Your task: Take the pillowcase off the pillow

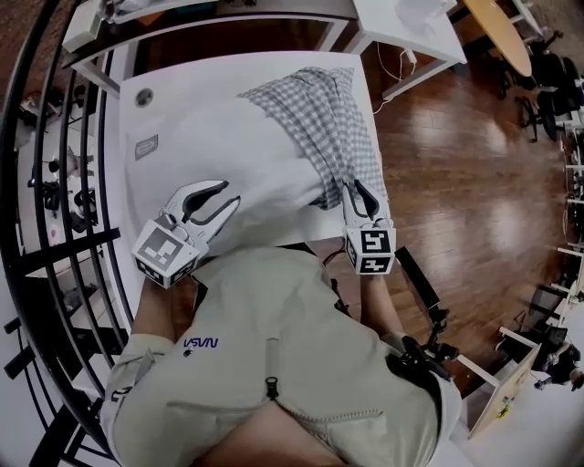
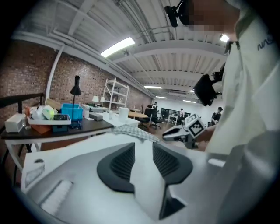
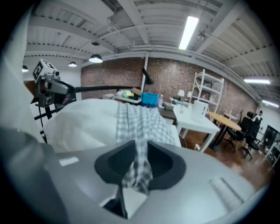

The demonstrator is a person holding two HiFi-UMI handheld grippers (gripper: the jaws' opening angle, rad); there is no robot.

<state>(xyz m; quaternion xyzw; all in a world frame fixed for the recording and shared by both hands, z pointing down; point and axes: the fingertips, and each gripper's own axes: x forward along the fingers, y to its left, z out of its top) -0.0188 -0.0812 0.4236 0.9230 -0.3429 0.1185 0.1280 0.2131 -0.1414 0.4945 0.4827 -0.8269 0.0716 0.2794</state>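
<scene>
A white pillow (image 1: pixel 219 146) lies on the white table (image 1: pixel 182 77), bare for most of its length. The grey checked pillowcase (image 1: pixel 324 119) is bunched along its right side and trails toward the person. My left gripper (image 1: pixel 217 202) hovers over the pillow's near left part, jaws spread wide and empty; the left gripper view shows only white pillow (image 2: pixel 142 153) between the pads. My right gripper (image 1: pixel 361 196) is at the pillowcase's near end. A strip of checked cloth (image 3: pixel 139 166) runs loosely between its parted jaws, and the rest of the pillowcase (image 3: pixel 140 120) stretches away over the pillow (image 3: pixel 83 118).
The table's right edge drops to a wooden floor (image 1: pixel 456 182). A black railing (image 1: pixel 55 182) runs along the left. A second white table (image 1: pixel 401 27) stands behind. A small round disc (image 1: pixel 144 98) and a label (image 1: pixel 146 146) sit on the table's left side.
</scene>
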